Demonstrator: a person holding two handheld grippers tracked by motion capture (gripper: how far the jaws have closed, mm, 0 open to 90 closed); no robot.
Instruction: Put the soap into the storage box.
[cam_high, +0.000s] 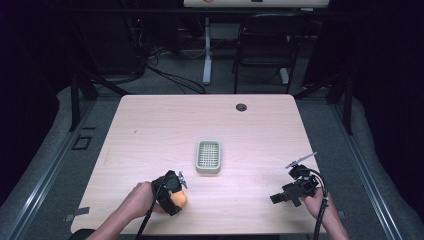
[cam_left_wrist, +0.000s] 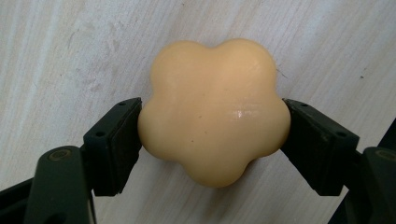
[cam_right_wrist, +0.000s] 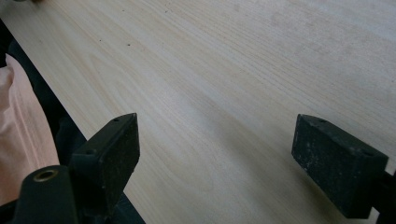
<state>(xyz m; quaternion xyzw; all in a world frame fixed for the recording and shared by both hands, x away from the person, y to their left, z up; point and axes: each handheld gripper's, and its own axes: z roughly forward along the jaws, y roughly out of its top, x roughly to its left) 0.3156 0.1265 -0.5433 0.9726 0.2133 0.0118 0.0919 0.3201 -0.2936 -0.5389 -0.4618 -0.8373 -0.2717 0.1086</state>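
A pale yellow flower-shaped soap (cam_left_wrist: 215, 109) lies on the light wood table (cam_high: 150, 130) near its front left. My left gripper (cam_left_wrist: 212, 140) is shut on the soap, one black pad pressed against each side. In the high view the soap (cam_high: 180, 199) peeks out orange under the left gripper (cam_high: 175, 192). A small pale green ribbed soap dish (cam_high: 208, 156) sits at the table's middle, just beyond the left gripper. My right gripper (cam_high: 285, 194) hovers at the front right, jaws wide apart. Between its fingertips (cam_right_wrist: 116, 149) there is just bare wood.
A round cable hole (cam_high: 241, 107) sits near the table's far edge. Beyond the table stand a dark chair (cam_high: 265, 45) and a white desk leg (cam_high: 207, 50), with cables on the floor. The person's clothing (cam_right_wrist: 18, 140) shows past the table's front edge.
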